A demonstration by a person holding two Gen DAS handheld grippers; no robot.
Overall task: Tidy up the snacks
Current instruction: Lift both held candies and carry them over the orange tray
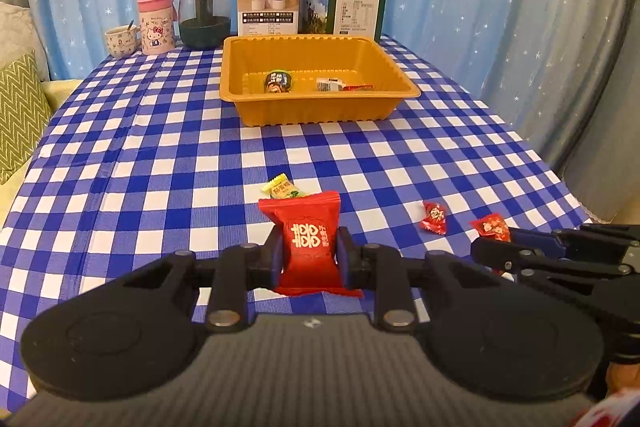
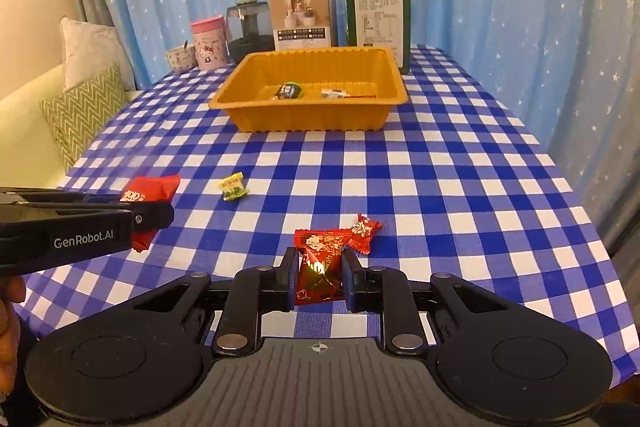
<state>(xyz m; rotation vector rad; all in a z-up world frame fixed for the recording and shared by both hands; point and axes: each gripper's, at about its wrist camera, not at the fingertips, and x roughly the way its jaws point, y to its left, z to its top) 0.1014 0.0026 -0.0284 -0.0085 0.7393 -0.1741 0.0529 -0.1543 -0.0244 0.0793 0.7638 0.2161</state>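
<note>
My left gripper (image 1: 309,251) is shut on a big red snack packet (image 1: 308,247) with white characters; the packet also shows in the right wrist view (image 2: 154,189). My right gripper (image 2: 319,273) is shut on a red patterned candy (image 2: 318,267), seen from the left wrist view (image 1: 491,227) too. A yellow-green candy (image 1: 280,187) (image 2: 234,187) and a small red candy (image 1: 435,218) (image 2: 363,233) lie on the checked cloth. The orange tray (image 1: 320,107) (image 2: 308,115) stands farther back, holding a dark round snack (image 1: 277,82) and a white-red packet (image 1: 340,85).
At the table's back stand a small cup (image 1: 120,41), a pink mug (image 1: 156,25), a dark jar (image 1: 204,15), a white box (image 1: 269,1) and a green box (image 1: 356,5). Cushions (image 2: 80,107) lie on a sofa to the left. Blue curtains hang behind.
</note>
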